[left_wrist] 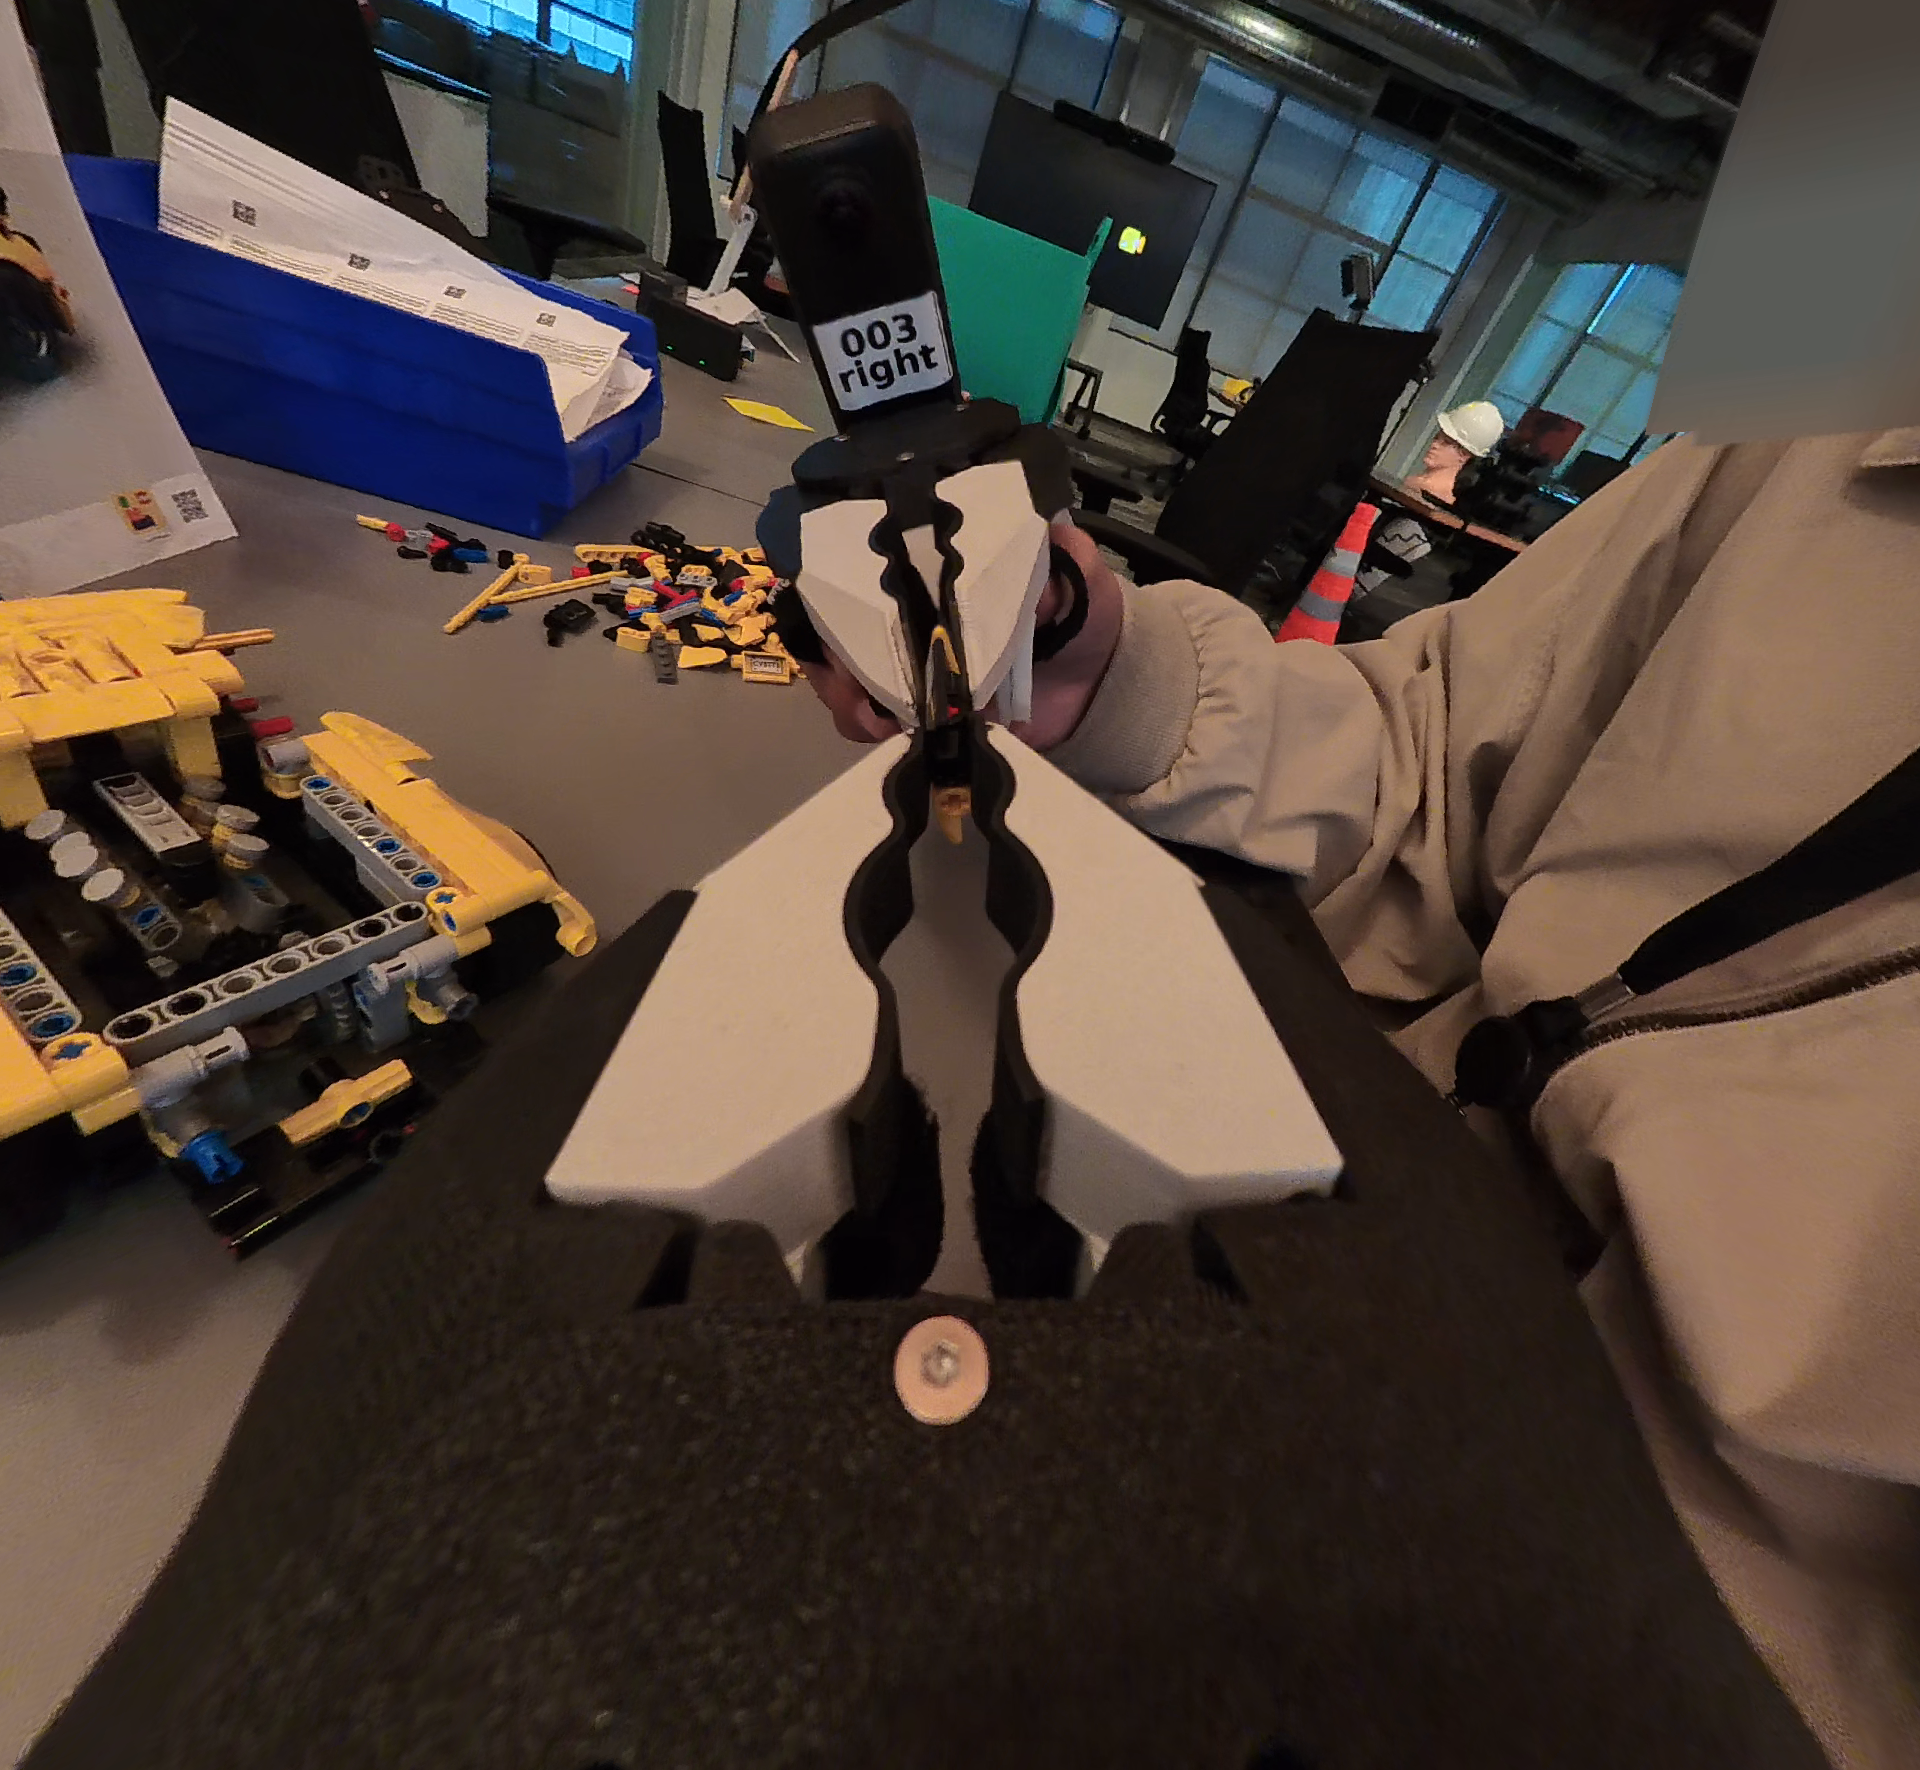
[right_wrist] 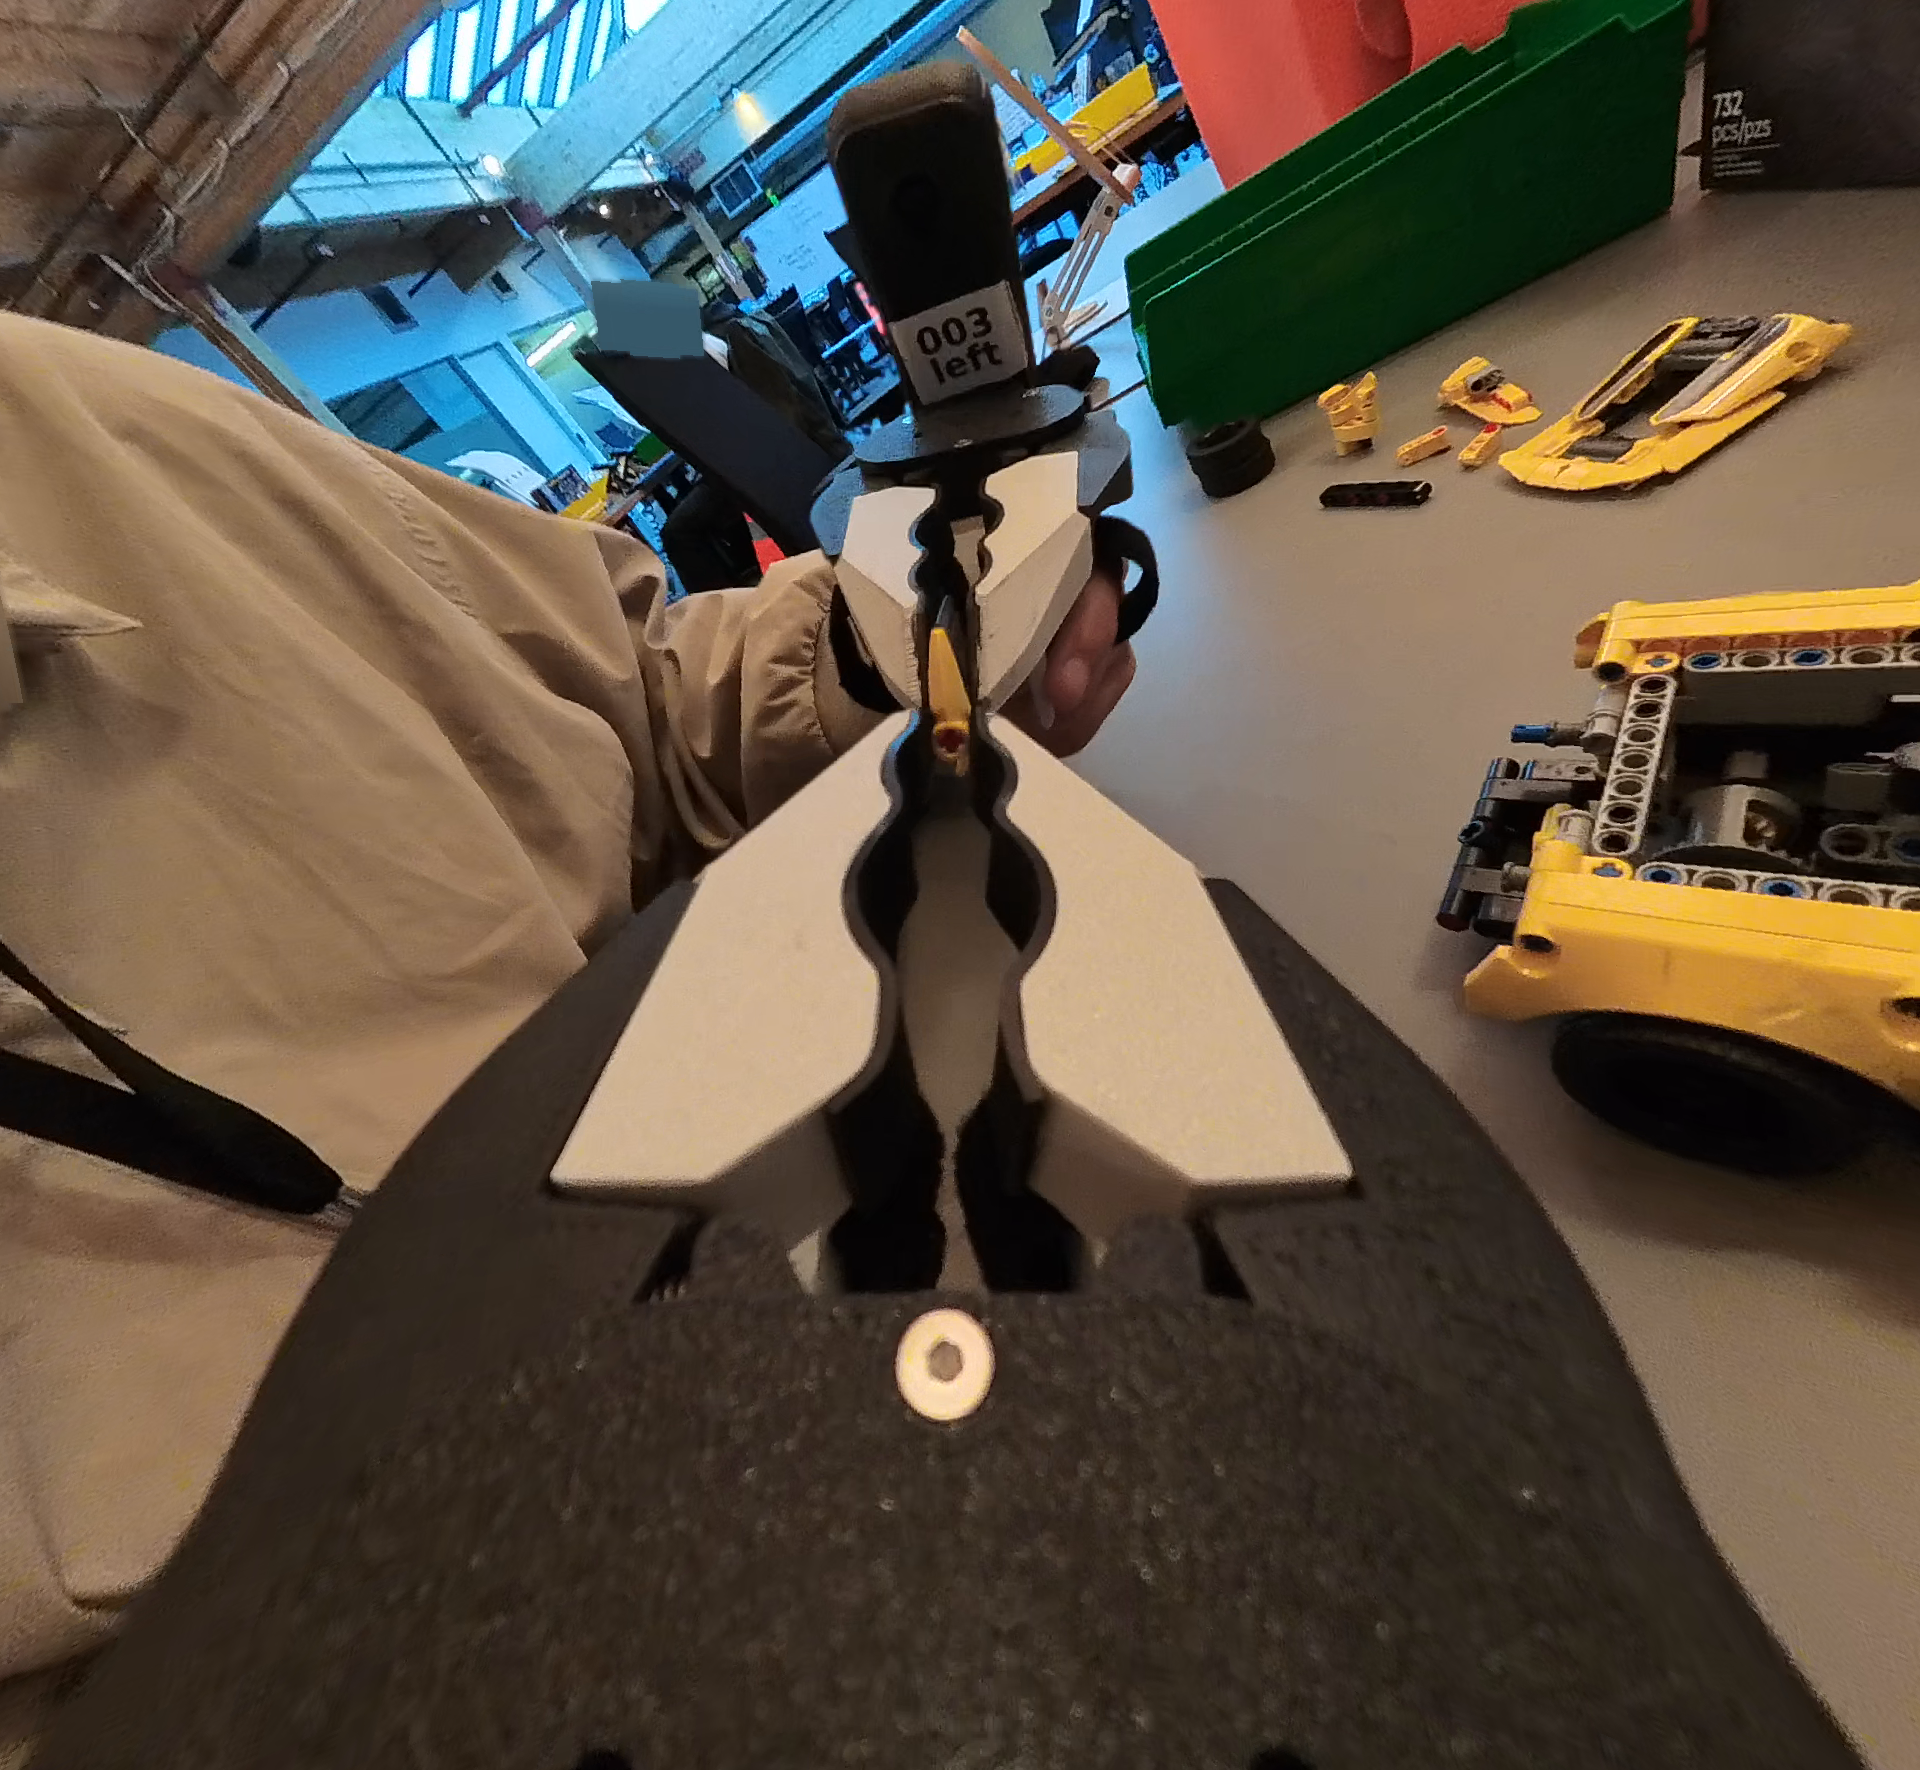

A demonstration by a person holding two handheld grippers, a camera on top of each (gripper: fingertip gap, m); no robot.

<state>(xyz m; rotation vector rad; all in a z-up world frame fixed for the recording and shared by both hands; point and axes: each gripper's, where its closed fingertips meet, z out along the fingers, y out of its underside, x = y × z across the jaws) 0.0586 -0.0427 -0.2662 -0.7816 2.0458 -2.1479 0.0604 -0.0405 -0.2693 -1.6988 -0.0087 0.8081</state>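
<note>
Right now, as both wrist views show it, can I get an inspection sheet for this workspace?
Surface: grey table, mostly bare near the person.
Job's things: small yellow piece pinched tip to tip between both grippers; part-built yellow brick car.
Clutter: loose brick pieces; blue bin holding papers; green bin; car body shell; black tyres.
Grippers: left gripper shut on the piece; right gripper shut on it from the opposite side.
Cables: nothing seen on the table.
Surroundings: open office, large windows, traffic cone, person's beige jacket sleeve.
</note>
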